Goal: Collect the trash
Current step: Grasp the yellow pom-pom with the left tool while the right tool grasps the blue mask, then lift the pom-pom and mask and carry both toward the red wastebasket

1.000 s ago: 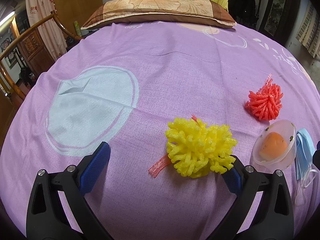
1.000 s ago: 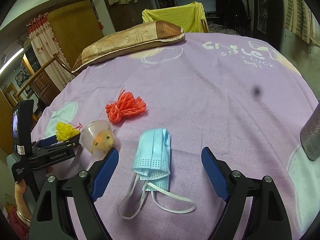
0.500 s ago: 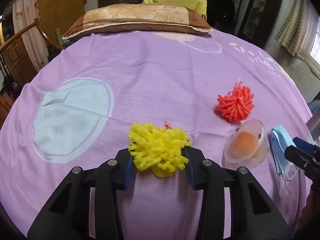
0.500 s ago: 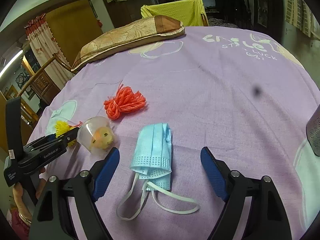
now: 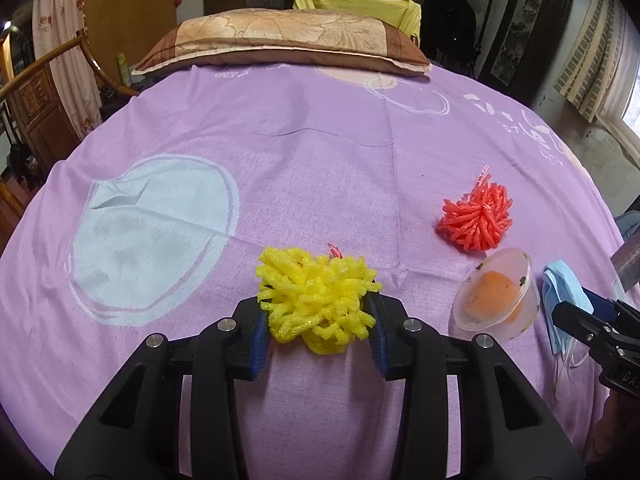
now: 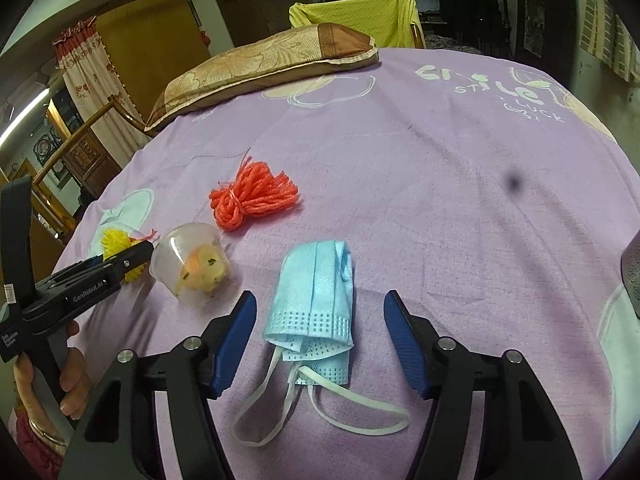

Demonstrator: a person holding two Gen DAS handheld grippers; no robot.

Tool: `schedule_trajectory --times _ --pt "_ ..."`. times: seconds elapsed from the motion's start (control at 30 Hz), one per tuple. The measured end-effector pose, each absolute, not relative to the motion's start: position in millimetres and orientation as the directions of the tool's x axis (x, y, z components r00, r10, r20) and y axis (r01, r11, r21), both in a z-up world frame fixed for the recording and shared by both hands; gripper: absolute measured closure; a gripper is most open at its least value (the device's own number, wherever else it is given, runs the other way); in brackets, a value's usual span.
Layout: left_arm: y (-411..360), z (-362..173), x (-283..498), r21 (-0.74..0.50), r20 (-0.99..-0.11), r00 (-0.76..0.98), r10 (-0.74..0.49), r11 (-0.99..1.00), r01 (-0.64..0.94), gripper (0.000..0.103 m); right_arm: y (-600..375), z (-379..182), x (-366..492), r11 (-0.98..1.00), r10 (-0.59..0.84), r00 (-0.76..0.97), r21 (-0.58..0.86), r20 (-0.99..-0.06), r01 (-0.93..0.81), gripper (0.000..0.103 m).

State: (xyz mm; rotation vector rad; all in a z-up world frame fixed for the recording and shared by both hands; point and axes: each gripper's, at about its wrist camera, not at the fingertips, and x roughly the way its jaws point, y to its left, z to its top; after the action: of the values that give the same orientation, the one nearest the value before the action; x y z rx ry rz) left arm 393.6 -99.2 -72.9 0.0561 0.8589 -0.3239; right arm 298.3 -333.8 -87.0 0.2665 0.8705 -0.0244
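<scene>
My left gripper [image 5: 318, 330] is shut on a yellow foam fruit net [image 5: 316, 298], which rests on the purple bedsheet [image 5: 320, 160]. The net also shows in the right wrist view [image 6: 116, 242]. A red foam net [image 5: 476, 220] lies further right, also seen in the right wrist view [image 6: 252, 198]. A clear plastic cup with orange scraps [image 5: 498, 296] lies on its side, also in the right wrist view [image 6: 192, 264]. My right gripper [image 6: 320, 336] is open, its jaws either side of a blue face mask [image 6: 316, 296] with white ear loops.
A brown pillow [image 5: 280, 44] lies at the bed's far end with a yellow cloth [image 6: 356, 14] behind it. A wooden chair [image 5: 36, 92] stands left of the bed. A grey metal object [image 6: 632, 276] sits at the right edge.
My left gripper closed on the yellow foam net and now grips it. My right gripper moved slightly closer over the blue mask and stays open.
</scene>
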Motion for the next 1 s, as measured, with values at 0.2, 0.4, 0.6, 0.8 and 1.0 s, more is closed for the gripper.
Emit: schedule_trajectory --times 0.2,0.4,0.6,0.8,1.0 --pt "-99.2 -76.4 394.4 -0.075 -0.762 0.597 -0.252 0.950 0.304 0.062 -330.6 -90.1 300.0 0.973 0.070 0.631 0.191 -0.773 0.127 0.075" --pt "-94.8 -71.6 392.9 -0.093 -0.744 0.614 -0.263 0.951 0.295 0.062 -332.6 -69.1 288.1 0.973 0.058 0.700 0.197 -0.711 0.120 0.077" --pt "-86.5 -58.9 382.3 -0.109 -0.695 0.658 -0.288 0.948 0.299 0.063 -333.1 -61.5 283.9 0.969 0.082 0.713 0.223 -0.696 0.107 0.076" --pt "-68.4 -52.3 363.0 -0.134 -0.667 0.683 -0.298 0.949 0.284 0.063 -331.3 -49.0 274.4 0.959 0.130 0.739 0.273 -0.661 0.075 0.076" --pt "-30.1 -21.2 326.2 -0.215 -0.623 0.707 -0.335 0.942 0.257 0.063 -320.2 -36.2 264.5 0.951 0.195 0.755 0.310 -0.627 0.012 0.076"
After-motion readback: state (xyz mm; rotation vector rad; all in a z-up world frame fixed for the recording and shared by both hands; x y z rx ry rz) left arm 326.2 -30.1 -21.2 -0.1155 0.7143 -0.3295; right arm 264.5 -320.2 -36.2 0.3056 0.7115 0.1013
